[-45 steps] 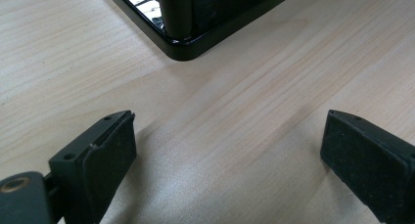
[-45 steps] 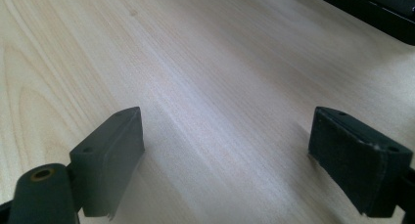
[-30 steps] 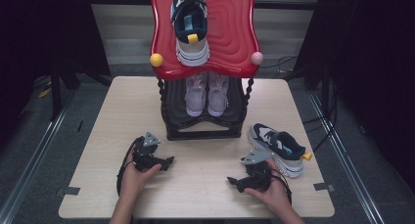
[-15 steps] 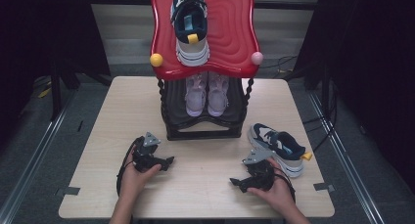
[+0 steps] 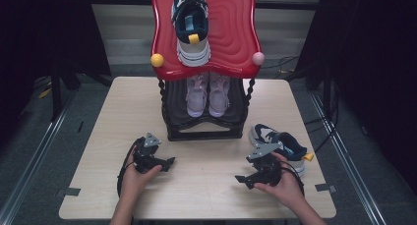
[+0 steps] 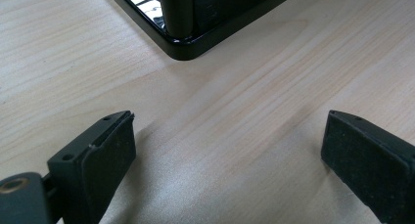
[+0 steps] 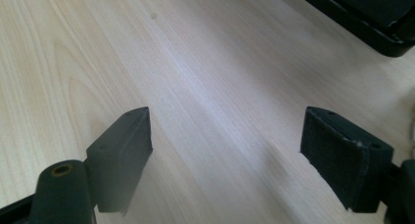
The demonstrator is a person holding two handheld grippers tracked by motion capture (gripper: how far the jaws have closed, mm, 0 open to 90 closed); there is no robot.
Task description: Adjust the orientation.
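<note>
1. Left hand-held gripper [image 5: 169, 162] low over near-left bench [image 5: 98, 136], held in left hand [image 5: 135, 178]; jaws wide apart, nothing between, bare wood under them in left gripper view.
2. Black shoe rack [image 5: 204, 131] at bench centre, far of both grippers; its near corner at top of left gripper view.
3. Pair of pale pink sneakers [image 5: 207, 93] side by side on lower rack shelf, toes pointing near.
4. Red wavy top shelf [image 5: 231, 33] carrying one navy-and-white sneaker [image 5: 191, 26], yellow tab at heel.
5. Right hand-held gripper [image 5: 239, 180] near-right, in right hand [image 5: 282, 183]; jaws just been closing a little, wide apart, nothing between.
6. Second navy-and-white sneaker [image 5: 282, 145] lying on bench just far-right of right gripper, apart from its jaws.
</note>
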